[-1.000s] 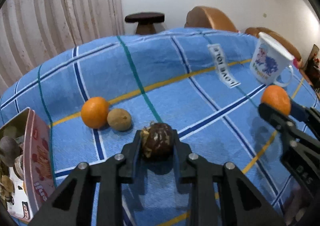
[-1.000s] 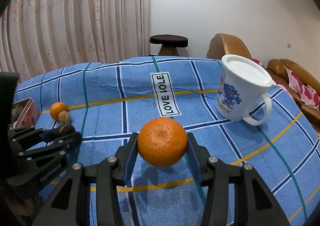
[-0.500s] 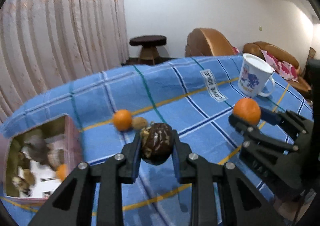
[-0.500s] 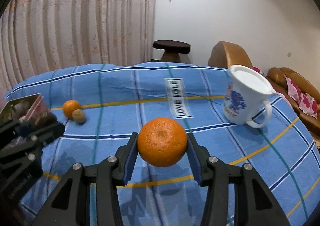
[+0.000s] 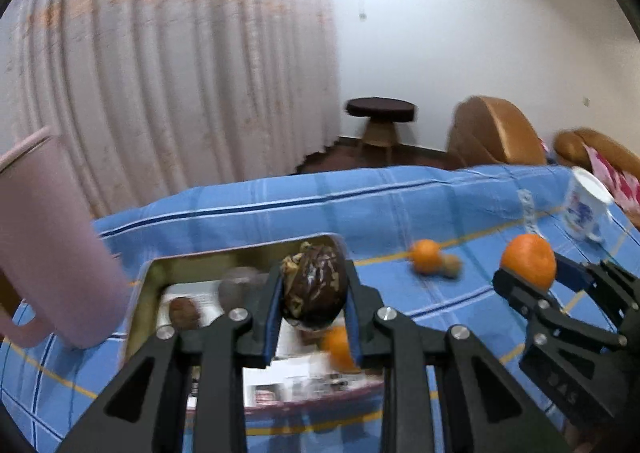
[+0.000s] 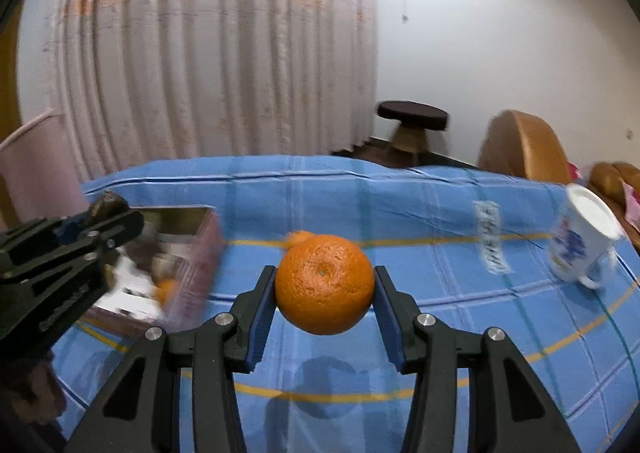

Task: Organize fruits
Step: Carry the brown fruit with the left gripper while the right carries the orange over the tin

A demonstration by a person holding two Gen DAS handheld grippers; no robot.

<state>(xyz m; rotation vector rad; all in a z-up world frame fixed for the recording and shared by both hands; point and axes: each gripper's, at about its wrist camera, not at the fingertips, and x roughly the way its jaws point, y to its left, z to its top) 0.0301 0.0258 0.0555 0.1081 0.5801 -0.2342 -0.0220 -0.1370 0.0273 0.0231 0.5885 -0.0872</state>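
The left gripper point(image 5: 314, 295) has its jaws clamped on a dark brown fruit point(image 5: 314, 285), wrinkled and flecked with pale patches. The fruit sits right between the blue pads, near their tips, one pad pressing each flank. It is egg-shaped, with its long axis running upright between the jaws and leaning a little, the narrower end toward the top. In the left wrist view it hangs in front of an open tin box point(image 5: 140, 293) that lies on the blue checked cloth point(image 5: 360, 213) just beyond and below the jaws. Inside the box, blurred, are a few dull round fruits and a small orange one point(image 5: 336, 345) that shows just under the right jaw.

The right gripper point(image 6: 325, 285) has its jaws clamped on a large orange point(image 6: 325, 283). The orange fills the gap between the pads, bulging out ahead of and above the tips. It is nearly round, so no long axis can be told; its dimpled stem scar faces the camera and slightly up. The orange is clear of the cloth, its shadow lying on the blue fabric beneath the jaws.

Beyond both pairs of jaws, on the cloth, a small orange point(image 5: 426, 255) lies touching a small brownish fruit point(image 5: 451, 265). A white printed mug point(image 6: 580, 245) stands well to the right of the right jaws, and a pink cup point(image 5: 44, 245) stands left of the left jaws, just beside the box.
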